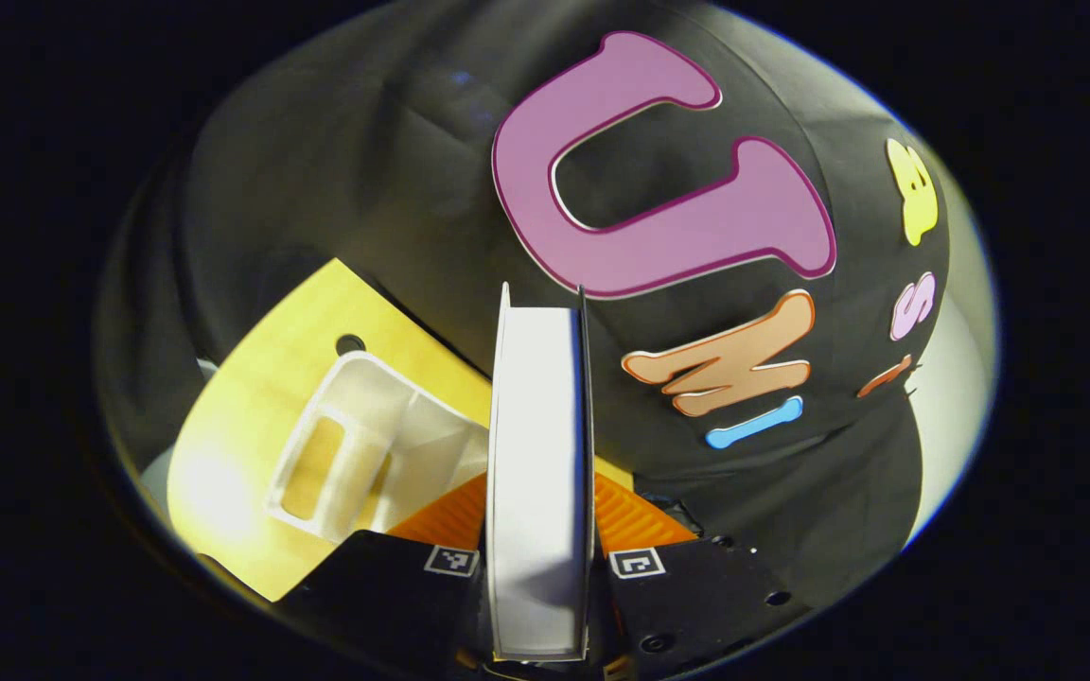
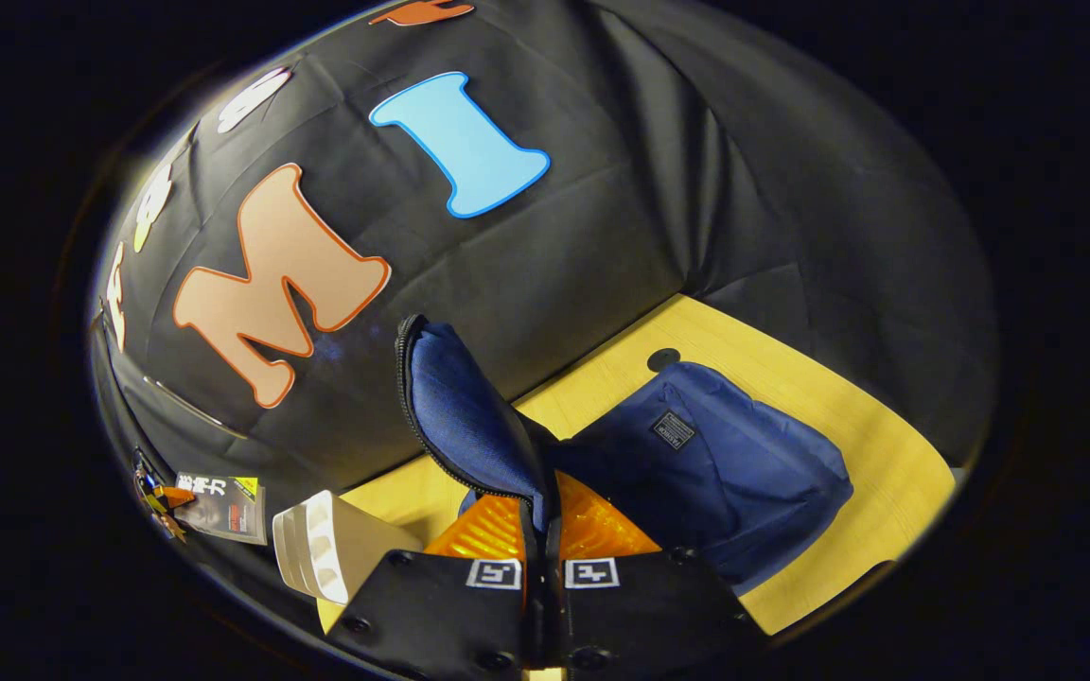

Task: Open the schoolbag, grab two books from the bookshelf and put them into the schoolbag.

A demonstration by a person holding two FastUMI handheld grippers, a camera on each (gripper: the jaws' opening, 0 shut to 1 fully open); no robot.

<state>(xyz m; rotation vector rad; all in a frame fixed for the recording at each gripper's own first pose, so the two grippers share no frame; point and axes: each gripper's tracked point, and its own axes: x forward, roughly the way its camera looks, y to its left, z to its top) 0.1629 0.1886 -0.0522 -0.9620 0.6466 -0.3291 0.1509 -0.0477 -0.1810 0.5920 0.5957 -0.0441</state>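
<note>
In the left gripper view, our left gripper is clamped on a book, which stands on edge between the fingers with its white page block facing us. Just left of those fingers sits the white shelf on the table.

In the right gripper view, our right gripper pinches the bag flap, held up and edged by its zip. The bag lies just right of the fingers. Left of them is the shelf, and farther left a dark book, perhaps.
</note>
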